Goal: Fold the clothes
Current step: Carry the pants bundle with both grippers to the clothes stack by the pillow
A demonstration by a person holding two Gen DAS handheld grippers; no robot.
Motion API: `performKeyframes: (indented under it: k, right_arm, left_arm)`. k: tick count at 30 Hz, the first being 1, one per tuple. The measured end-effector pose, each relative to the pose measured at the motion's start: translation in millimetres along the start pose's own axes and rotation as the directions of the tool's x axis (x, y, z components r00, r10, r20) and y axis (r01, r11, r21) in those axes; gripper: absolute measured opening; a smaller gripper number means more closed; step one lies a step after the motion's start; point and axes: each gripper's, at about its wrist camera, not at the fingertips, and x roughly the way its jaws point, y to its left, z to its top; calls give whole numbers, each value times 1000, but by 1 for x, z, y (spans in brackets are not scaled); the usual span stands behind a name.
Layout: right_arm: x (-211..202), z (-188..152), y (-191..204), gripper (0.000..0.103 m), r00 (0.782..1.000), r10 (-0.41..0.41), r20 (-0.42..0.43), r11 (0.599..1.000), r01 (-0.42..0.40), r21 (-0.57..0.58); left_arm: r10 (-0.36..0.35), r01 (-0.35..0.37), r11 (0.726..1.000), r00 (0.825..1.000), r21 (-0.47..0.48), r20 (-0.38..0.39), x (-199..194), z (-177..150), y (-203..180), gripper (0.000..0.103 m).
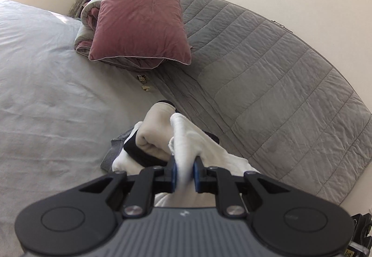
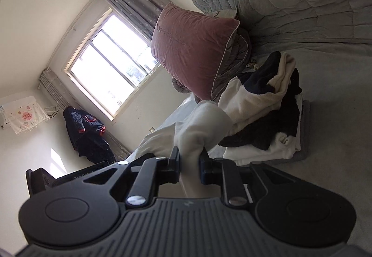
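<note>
Your left claw (image 1: 185, 172) is clenched on a bunched fold of a white garment (image 1: 186, 138), and your right claw (image 2: 190, 164) is clenched on white cloth (image 2: 200, 122) too. It looks like the same piece held at two points, though neither view shows both grips at once, so treat that as likely rather than sure. The garment is off the bed (image 1: 46, 70), hanging from the claws and draping below them.

Beside it on the bed lies a pile (image 2: 267, 112) of cream, black and white clothes, near the pink pillow (image 1: 139, 15) and the grey quilted headboard (image 1: 279, 66). At the bottom of that pile you can see flat white layers on a grey piece, which may already be folded; the upper cream and black pieces are crumpled and clearly are not.

So you are early in the job. The white garment is only picked up: it is bunched, not spread, and no fold shows in it. You have yet to lay it flat on the open sheet, fold it, and then work through the loose clothes left in the pile.
</note>
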Motion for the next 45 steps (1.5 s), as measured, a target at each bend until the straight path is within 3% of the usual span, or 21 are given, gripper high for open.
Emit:
performKeyframes:
  k: [10,16,23,30,36,40,45]
  right_arm:
    - [16,73,-1,20,994,-23,104,995,33,-90]
    - [33,96,-13,20,990,-58,130,991,73,-113]
    - [64,109,-42,20,984,-133,116,983,146,-115]
    - [94,108,-82,20,967,-240,85,963,248,-102]
    - [103,101,-101,20,952,-298,64,943,304,-135]
    - [96,95,-99,20,958,-275,83,948,285,-142]
    - [85,92,-87,21,962,-235,142,954,256,-158]
  left_arm:
    - [-48,43,992,998,121,41,47,72,-46,14]
    - [-25,22,985,1000,172,12,84,96,-52,14]
    - [38,-23,981,996,191,-75,147,98,-30,14]
    - [155,-126,970,980,208,-127,202,85,6,16]
    - [202,-181,961,976,209,-85,209,81,21,20]
    - [227,-226,946,974,233,24,194,81,12,21]
    - [156,-179,942,983,285,101,174,70,-3,22]
